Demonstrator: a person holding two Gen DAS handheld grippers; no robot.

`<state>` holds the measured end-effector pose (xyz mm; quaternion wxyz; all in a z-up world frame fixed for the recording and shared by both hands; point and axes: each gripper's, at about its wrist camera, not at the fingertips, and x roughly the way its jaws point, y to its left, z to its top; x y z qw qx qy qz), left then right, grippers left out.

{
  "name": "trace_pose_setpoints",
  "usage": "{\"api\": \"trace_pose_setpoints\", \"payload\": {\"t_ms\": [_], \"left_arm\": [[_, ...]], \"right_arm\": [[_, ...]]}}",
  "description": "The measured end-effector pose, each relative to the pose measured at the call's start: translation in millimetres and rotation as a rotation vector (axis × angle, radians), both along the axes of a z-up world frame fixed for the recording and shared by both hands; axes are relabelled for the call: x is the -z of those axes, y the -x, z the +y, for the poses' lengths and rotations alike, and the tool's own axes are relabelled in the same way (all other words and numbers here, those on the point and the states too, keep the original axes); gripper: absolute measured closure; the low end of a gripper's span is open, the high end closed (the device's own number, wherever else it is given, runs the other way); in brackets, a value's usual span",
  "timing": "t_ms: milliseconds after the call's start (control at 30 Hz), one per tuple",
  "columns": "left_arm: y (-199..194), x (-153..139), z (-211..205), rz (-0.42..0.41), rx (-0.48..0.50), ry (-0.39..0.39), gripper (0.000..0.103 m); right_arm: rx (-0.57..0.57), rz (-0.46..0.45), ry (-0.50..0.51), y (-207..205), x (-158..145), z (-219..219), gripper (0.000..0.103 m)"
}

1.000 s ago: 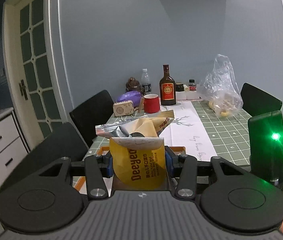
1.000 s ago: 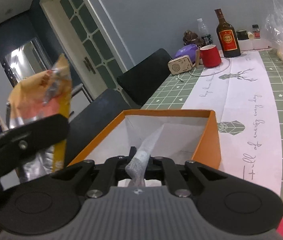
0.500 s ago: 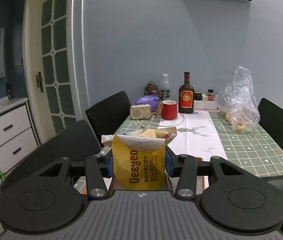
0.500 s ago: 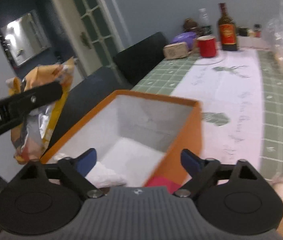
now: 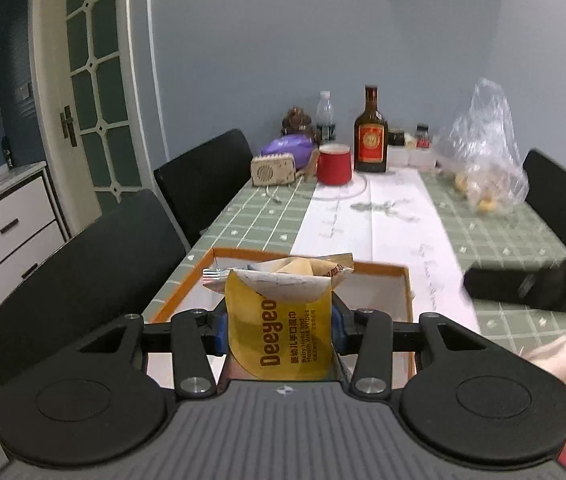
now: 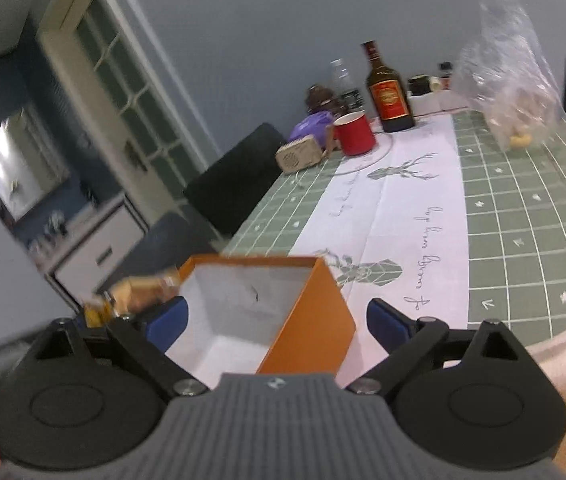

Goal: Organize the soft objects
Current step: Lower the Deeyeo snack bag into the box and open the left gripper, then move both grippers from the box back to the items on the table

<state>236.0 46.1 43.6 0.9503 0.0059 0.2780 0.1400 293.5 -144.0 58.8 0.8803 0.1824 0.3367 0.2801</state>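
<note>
A dining table (image 5: 499,240) with a green checked cloth and a white runner down its middle fills both wrist views. At the table's near left corner sits an open orange box (image 5: 397,270) with a white inside. The left gripper (image 5: 279,326) is clamped on a yellow wet-wipes pack (image 5: 283,328), held upright between its blue pads just above the box's near edge; the pack's crumpled top leans over the box opening. In the right wrist view the right gripper (image 6: 277,320) is spread wide with nothing between its pads, and the orange box (image 6: 311,332) lies just in front of it. A pale soft cloth (image 6: 563,364), blurred, lies on the table near the right edge, beside the right gripper. At the far end of the table stand a red mug (image 5: 335,164), a brown bottle (image 5: 371,140), a small wooden speaker (image 5: 274,168) and a clear plastic bag (image 5: 487,152). Black chairs (image 5: 95,268) line the table's left side.
</note>
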Motion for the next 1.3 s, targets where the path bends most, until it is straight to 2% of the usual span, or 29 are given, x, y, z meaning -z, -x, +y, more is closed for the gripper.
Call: {"api": "trace_pose_setpoints", "payload": {"t_ms": [133,300,367,400,467,500,567,767,933,1200,1300], "left_arm": [[-10.6,13.5,-8.6,0.048,0.002,-0.007,0.052],[-15.9,23.8,-18.2,0.086,0.000,-0.064,0.049],[-18.1,23.8,-20.7,0.092,-0.005,-0.089,0.033],[-15.5,23.2,-23.5,0.067,0.002,-0.111,0.027],[-4.1,19.4,-28.5,-0.029,0.066,-0.138,0.001],[2.1,16.9,-31.5,-0.068,0.093,-0.159,0.000],[9.0,12.7,-36.7,-0.080,0.097,-0.189,0.000],[25.9,-1.1,-40.6,-0.131,0.097,-0.168,0.000],[28.4,-8.6,-39.1,-0.155,0.066,-0.174,0.000],[40.5,-26.0,-31.9,-0.188,0.073,-0.099,0.000],[46.4,-30.6,-29.9,-0.193,0.090,-0.045,0.000]], "right_arm": [[0.024,0.016,-0.036,-3.2,-0.1,-5.6,0.009],[0.029,0.021,-0.042,-2.6,0.0,-7.0,0.009],[0.026,0.022,-0.049,-2.3,0.6,-6.8,0.009],[0.022,0.020,-0.047,-1.9,0.2,-5.3,0.009],[0.017,0.014,-0.041,-0.5,-0.1,-2.9,0.009],[0.010,0.016,-0.049,-0.7,0.3,-2.6,0.009],[-0.014,0.028,-0.091,-1.7,1.7,-3.6,0.009],[-0.016,0.032,-0.126,-0.3,-0.6,-5.3,0.009],[-0.007,0.061,-0.237,-3.2,1.6,-17.1,0.009],[0.023,0.027,-0.218,3.4,-9.6,-23.4,0.008],[0.080,-0.016,-0.166,12.2,-15.7,-23.9,0.007]]}}
